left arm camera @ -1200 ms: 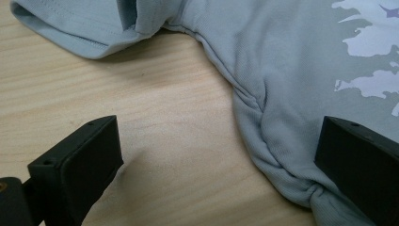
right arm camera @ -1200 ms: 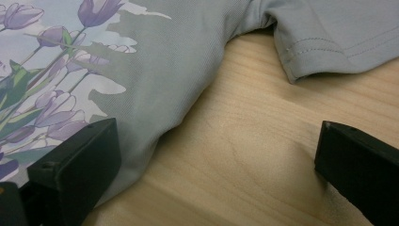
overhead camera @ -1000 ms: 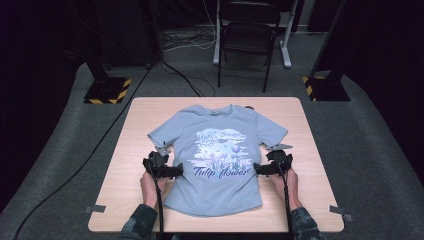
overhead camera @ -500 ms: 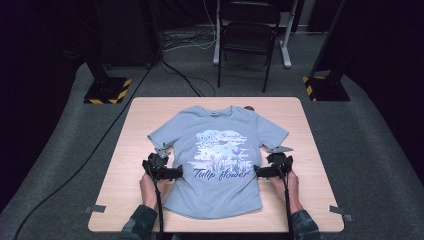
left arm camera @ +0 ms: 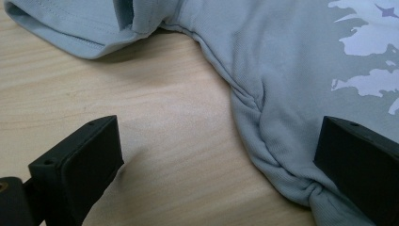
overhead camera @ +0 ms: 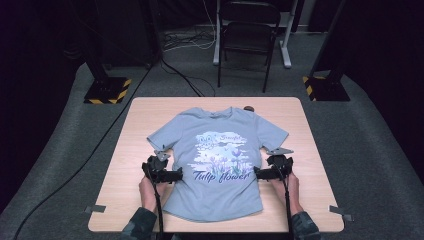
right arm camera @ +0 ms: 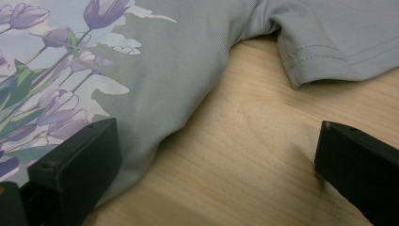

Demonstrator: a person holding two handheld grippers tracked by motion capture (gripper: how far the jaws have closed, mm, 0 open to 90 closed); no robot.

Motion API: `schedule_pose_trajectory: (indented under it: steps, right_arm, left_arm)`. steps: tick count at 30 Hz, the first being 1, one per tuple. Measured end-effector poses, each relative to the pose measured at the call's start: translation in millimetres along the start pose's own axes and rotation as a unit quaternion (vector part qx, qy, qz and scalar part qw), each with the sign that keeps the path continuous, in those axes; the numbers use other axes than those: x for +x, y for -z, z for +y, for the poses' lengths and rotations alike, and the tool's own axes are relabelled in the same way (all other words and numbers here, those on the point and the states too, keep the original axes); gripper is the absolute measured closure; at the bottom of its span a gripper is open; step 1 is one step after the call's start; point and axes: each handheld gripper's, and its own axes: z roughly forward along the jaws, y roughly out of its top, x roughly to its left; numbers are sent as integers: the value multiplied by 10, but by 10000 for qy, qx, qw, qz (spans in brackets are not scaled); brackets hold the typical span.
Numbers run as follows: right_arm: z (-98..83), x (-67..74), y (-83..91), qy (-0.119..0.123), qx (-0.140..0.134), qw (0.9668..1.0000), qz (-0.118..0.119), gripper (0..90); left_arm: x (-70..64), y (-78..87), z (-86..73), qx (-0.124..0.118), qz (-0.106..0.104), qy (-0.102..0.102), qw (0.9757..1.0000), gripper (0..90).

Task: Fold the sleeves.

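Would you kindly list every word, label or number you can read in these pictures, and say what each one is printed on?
"Tulip flower": dark script across the lower chest of the light blue T-shirt, high view.
A short cursive word at the upper right of the T-shirt's tulip print: too small and blurred to read.
The collar label: too small to read.
Both gripper views: no lettering, just print and fabric.

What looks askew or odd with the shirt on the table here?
Mostly tidy: the T-shirt lies flat, print up. Its side seam is bunched into small folds by the left gripper, and a small dark object sits near the collar; I cannot tell what it is.
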Motion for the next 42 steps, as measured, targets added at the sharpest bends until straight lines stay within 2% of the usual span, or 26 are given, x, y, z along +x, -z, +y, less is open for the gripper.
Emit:
schedule_pose_trajectory:
  steps: [42]
  right_arm:
    - [-105,72,98,-16,15,10000,58,2]
  left_arm:
    - [-27,146,-136,86,-129,-88,9998,8]
